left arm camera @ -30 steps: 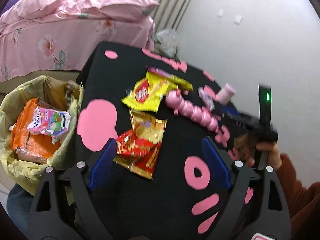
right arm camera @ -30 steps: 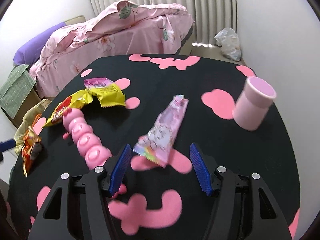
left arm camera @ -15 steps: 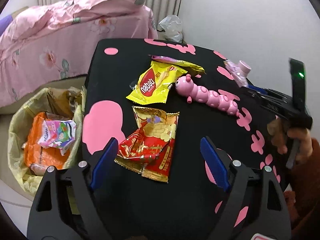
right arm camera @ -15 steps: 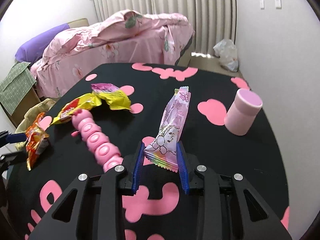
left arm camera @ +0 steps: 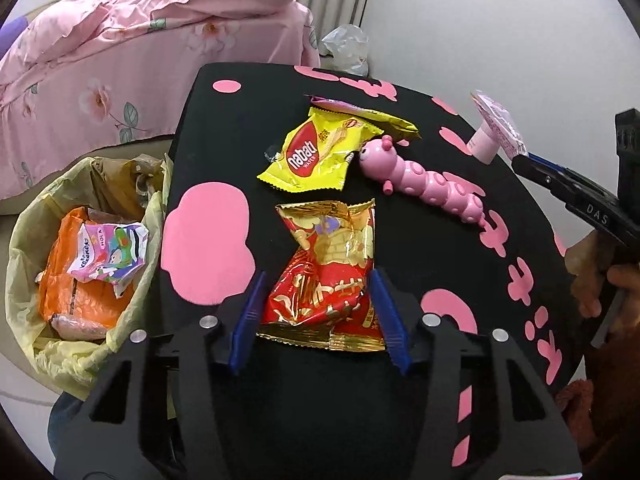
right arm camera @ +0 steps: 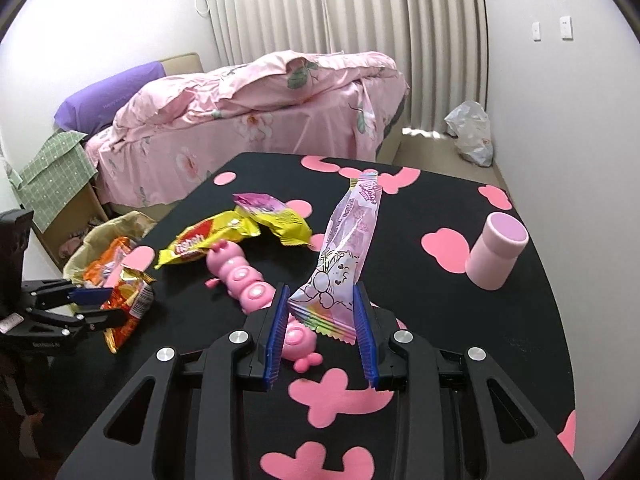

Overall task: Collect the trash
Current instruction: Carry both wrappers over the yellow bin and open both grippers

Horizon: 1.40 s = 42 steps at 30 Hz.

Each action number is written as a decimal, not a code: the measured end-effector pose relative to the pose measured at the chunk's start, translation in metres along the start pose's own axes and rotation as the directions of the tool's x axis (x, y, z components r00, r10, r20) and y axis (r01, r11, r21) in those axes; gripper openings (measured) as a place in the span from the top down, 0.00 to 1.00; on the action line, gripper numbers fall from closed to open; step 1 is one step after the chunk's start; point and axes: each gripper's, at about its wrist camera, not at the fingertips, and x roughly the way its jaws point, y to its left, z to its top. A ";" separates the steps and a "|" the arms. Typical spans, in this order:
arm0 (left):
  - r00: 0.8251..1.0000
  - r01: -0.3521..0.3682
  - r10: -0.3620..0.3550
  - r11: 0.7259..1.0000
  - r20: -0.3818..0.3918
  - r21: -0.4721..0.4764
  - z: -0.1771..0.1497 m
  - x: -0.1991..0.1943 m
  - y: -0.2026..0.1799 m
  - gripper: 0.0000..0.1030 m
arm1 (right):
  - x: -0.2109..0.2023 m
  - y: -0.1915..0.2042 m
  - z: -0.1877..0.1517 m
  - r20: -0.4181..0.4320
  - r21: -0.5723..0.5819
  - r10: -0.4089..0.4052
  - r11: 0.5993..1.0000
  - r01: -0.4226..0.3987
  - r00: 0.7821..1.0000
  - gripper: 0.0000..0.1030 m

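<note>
Red-and-gold wrapper (left arm camera: 326, 268): crinkled, glossy foil. Pink caterpillar toy (left arm camera: 424, 178): smooth, shiny plastic. Bin liner (left arm camera: 28, 240): thin, wrinkled yellow plastic film.

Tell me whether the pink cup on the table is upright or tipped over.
Upright. In the right wrist view the pink cup stands on its base on the black table, its flat round top facing up, clear of the wrappers.

**Pink Toys and a Made Bed Around the Black Table**

A pink caterpillar toy (left arm camera: 430, 178) lies on the black table (right arm camera: 460, 340), whose top is dotted with pink shapes. Well apart from it, a pink cylindrical cup (right arm camera: 496, 252) stands tilted near the table's far right edge. Beyond the table is a bed under a pink floral cover (right arm camera: 256, 116), with a purple pillow (right arm camera: 108, 100) at its head. Pleated curtains (right arm camera: 360, 12) hang behind, and a crumpled white plastic bag (right arm camera: 470, 132) sits on the floor by the wall.
</note>
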 end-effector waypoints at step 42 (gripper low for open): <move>0.915 -0.197 0.309 0.904 0.260 -0.379 -0.023 -0.145 0.162 0.51 | 0.020 0.228 0.065 -0.074 -0.338 0.347 0.873 -0.351 0.935 0.71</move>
